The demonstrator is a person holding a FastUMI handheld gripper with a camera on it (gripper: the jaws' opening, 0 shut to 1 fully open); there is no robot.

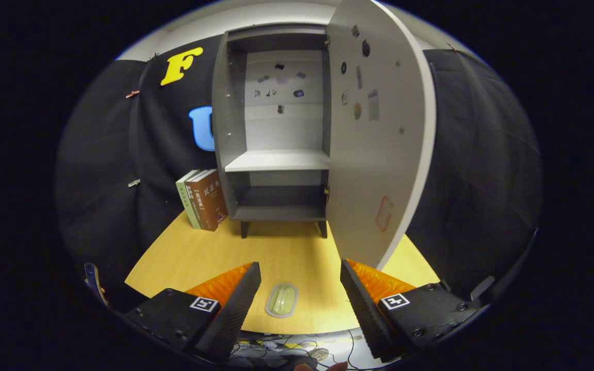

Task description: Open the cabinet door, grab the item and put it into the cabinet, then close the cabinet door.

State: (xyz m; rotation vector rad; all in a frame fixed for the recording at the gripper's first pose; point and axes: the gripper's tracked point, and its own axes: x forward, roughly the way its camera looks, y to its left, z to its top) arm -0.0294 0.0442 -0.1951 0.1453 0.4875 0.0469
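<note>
A grey cabinet (276,134) stands on the far side of the wooden table (297,252). Its door (379,134) is swung wide open toward me on the right, with small stickers on its inner face. Inside, a white shelf (278,161) splits the cabinet into an upper and a lower compartment; both look bare apart from stickers on the back wall. A small pale green oblong item (282,300) lies flat on the table near its front edge, between my fingers. My gripper (301,278) is open, fingers wide apart on either side of the item and holding nothing.
Two books (202,199) stand upright against the cabinet's left side. The open door's lower edge hangs over the table just beyond my right finger (357,293). Black cloth walls the booth. Cables lie on the floor below the table's front edge.
</note>
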